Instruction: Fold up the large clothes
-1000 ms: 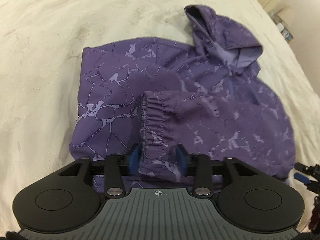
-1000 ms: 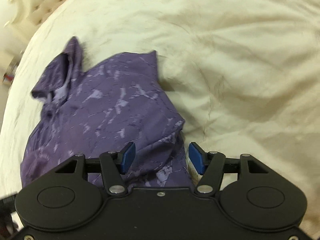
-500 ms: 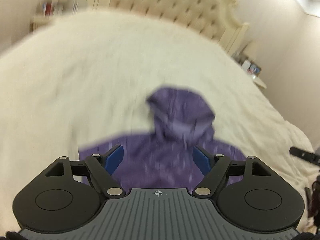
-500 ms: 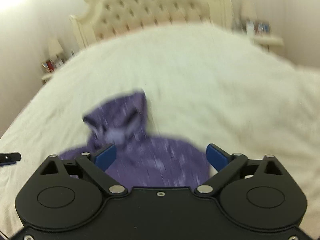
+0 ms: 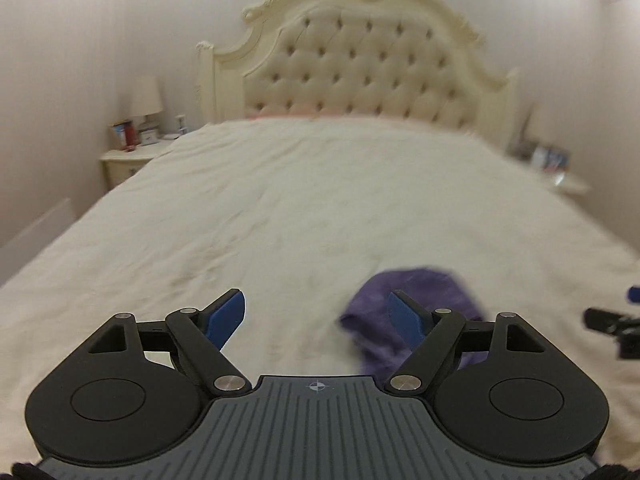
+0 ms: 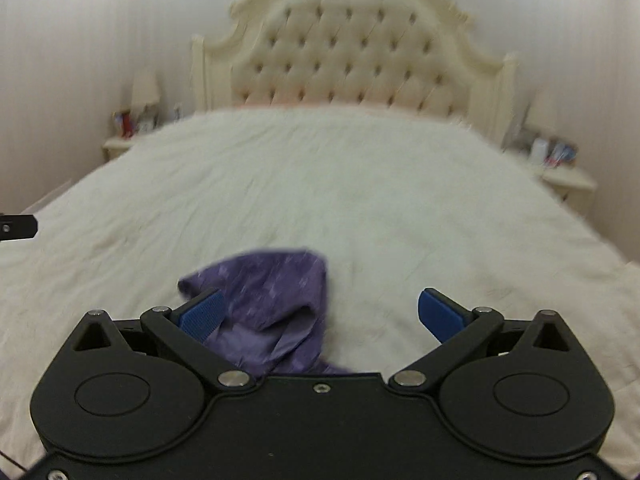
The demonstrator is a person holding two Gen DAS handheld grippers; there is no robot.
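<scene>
The purple patterned hoodie [image 5: 420, 284] lies on the cream bed; only its hood end shows, low in both views. In the left wrist view my left gripper [image 5: 315, 296] is open above the bed, nothing between its blue pads [image 5: 224, 316], and the hood sits behind its right finger. In the right wrist view the hoodie [image 6: 276, 280] lies behind the left finger of my right gripper [image 6: 321, 296], which is wide open and holds nothing. The rest of the garment is hidden under the gripper bodies.
The wide bed cover [image 5: 280, 200] stretches to a tufted cream headboard [image 5: 360, 68]. A nightstand with a lamp [image 5: 132, 156] stands at the left and another nightstand [image 6: 564, 176] at the right. The other gripper's tip shows at a frame edge [image 5: 612, 328].
Both grippers let go of the hoodie, opened wide, rose and tipped up, so the views now face the headboard and only the hood shows. The hoodie stays on the bed.
</scene>
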